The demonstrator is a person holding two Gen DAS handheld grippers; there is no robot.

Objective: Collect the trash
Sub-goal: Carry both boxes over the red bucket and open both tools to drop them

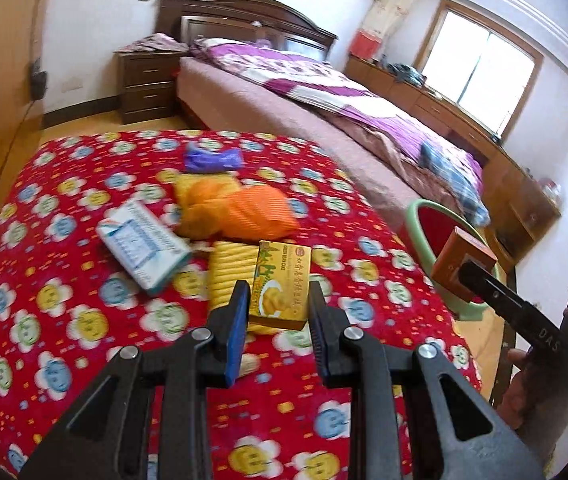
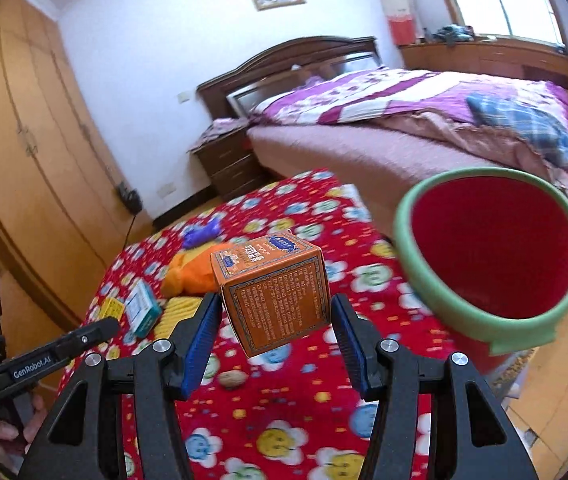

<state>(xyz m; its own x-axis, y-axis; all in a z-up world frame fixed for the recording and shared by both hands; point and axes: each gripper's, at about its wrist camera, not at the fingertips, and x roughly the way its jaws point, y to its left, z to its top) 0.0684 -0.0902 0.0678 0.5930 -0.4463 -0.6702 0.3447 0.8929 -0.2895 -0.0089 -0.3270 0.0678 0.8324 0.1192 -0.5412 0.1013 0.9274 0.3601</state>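
Note:
My left gripper (image 1: pixel 278 287) is shut on a yellow-green bean cake box (image 1: pixel 280 276), lifted above the red flowered tabletop (image 1: pixel 64 320). My right gripper (image 2: pixel 276 299) is shut on an orange carton (image 2: pixel 272 292), which hangs in the air left of a red bin with a green rim (image 2: pixel 403 216). The left wrist view shows that carton (image 1: pixel 463 258) in front of the bin's rim (image 1: pixel 415 216). Still on the cloth lie a white-teal box (image 1: pixel 144 244), an orange bag (image 1: pixel 244 212), a purple wrapper (image 1: pixel 212 158), a yellow ribbed pack (image 1: pixel 226 272) and a walnut (image 2: pixel 232 380).
A bed with a purple quilt (image 2: pixel 403 96) stands behind the table, with a dark nightstand (image 1: pixel 148 84) at its head. A wooden wardrobe (image 2: pixel 24 140) lines the left wall. Low cabinets (image 1: pixel 443 112) run under the window. The bin stands on wooden floor (image 2: pixel 563 380) at the table's right.

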